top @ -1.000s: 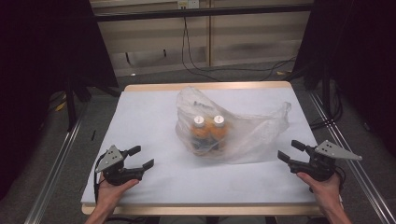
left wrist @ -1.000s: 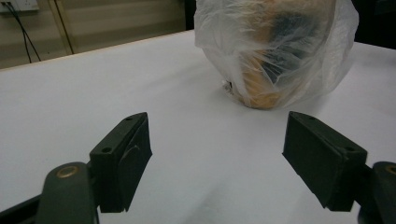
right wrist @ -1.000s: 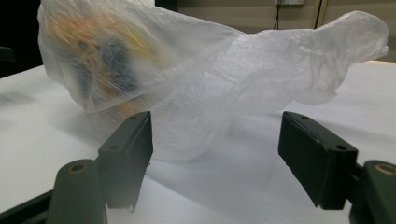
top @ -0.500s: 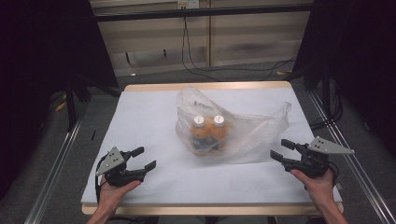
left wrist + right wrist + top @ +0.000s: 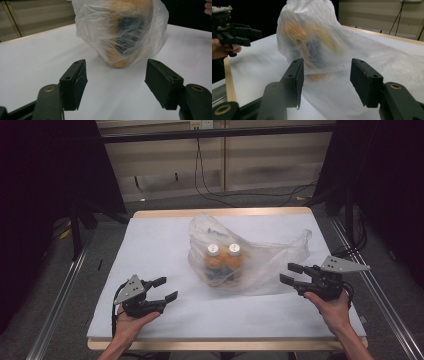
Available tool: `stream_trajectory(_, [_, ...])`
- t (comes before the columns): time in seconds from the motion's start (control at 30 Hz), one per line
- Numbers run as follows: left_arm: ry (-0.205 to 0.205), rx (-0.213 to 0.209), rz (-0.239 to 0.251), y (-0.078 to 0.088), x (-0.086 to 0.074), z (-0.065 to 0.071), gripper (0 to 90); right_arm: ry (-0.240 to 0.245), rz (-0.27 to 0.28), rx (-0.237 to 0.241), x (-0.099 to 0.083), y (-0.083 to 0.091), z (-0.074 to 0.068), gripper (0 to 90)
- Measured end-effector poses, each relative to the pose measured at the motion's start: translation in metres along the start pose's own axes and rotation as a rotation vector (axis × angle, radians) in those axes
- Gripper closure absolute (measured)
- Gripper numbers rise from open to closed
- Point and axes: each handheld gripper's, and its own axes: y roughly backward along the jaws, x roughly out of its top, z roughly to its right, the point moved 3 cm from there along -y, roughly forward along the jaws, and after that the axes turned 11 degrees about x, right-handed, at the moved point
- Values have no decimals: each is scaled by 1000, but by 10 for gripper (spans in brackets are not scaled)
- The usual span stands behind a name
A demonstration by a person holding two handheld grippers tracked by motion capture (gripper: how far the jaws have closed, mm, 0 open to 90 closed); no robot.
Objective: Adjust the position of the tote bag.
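Two bottles [image 5: 224, 261] stood in a thin bag [image 5: 260, 262] ahead of both grippers; left gripper [image 5: 162, 289] and right gripper [image 5: 291, 273], empty, had just been closing, probably narrowing for the film.

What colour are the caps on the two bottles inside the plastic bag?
White caps on orange bottles, clearest in the high view.

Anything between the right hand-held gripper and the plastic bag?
Nothing visible. The right hand-held gripper faces the plastic bag with bare white table cover between; its jaws, just closing, hold nothing. The bottles sit inside the bag.
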Motion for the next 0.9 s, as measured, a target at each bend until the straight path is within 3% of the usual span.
stream_trajectory(0.37, [-7, -24, -6, -6, 12, -5, 423, 21, -25, 68, 22, -30, -1, 480])
stream_trajectory(0.63, [-20, -35, 16, -34, 47, -11, 476, 46, -31, 90, 40, -42, 0, 493])
stream_trajectory(0.8, [-23, -36, 27, -44, 57, -15, 497, 46, -20, 85, 43, -42, 3, 506])
stream_trajectory(0.87, [-4, -55, 34, -50, 62, -20, 505, 49, -28, 81, 41, -42, 5, 522])
stream_trajectory(0.9, [12, -42, 36, -54, 66, -23, 514, 51, -33, 82, 40, -43, 5, 537])
